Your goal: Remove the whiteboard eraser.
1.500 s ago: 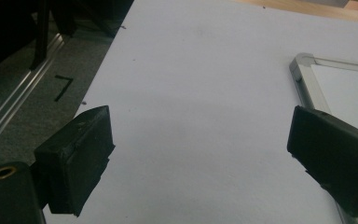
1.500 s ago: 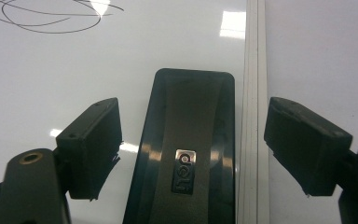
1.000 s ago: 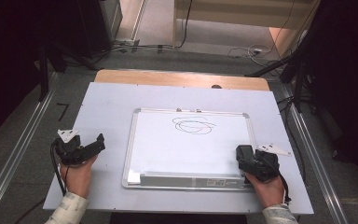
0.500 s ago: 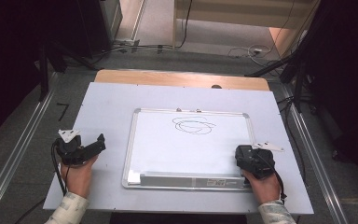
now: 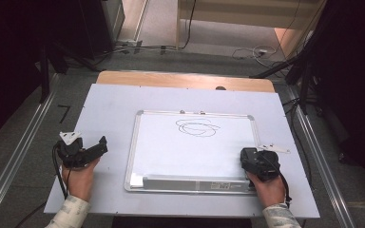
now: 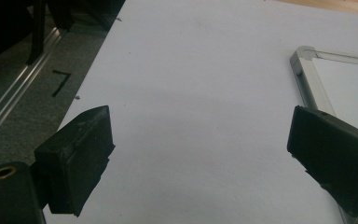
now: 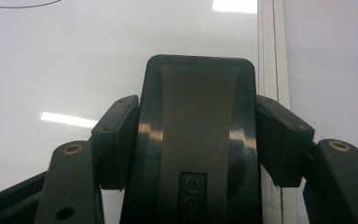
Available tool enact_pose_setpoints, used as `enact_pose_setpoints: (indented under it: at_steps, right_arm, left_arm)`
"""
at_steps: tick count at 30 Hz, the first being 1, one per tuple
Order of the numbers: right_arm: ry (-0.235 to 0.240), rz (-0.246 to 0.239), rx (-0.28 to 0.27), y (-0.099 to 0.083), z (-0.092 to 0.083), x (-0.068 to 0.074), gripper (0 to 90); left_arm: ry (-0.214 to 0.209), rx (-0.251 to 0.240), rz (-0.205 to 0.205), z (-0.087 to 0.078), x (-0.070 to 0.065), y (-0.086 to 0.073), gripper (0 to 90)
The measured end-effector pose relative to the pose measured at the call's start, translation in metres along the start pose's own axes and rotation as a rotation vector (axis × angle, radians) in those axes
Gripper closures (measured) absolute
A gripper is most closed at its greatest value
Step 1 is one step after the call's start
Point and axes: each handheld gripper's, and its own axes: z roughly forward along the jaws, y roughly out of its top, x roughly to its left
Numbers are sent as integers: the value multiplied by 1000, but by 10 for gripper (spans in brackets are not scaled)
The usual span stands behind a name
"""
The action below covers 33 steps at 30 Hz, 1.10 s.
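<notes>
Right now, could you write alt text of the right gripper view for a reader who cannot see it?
A black eraser stands clamped between the right gripper's two black jaws, which have just been closing on it. Behind it lies the whiteboard, glossy with light reflections, its metal frame running down the right, and a pen line at the top left.

eraser point(image 7: 196, 140): black, grey band | whiteboard point(image 5: 171, 152): white, black scribble, silver frame
</notes>
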Motion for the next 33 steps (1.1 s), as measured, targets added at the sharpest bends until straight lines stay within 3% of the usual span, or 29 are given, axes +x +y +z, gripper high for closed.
enact_pose_setpoints:
  at_steps: [11, 33]
  right_arm:
    - [-15, -4, -14, -1, -1, 2, 357]
    - [-21, -69, -31, 1, -2, 2, 362]
  left_arm:
    - [-16, 13, -19, 6, 2, 1, 73]
    - [-13, 8, -19, 3, 2, 1, 73]
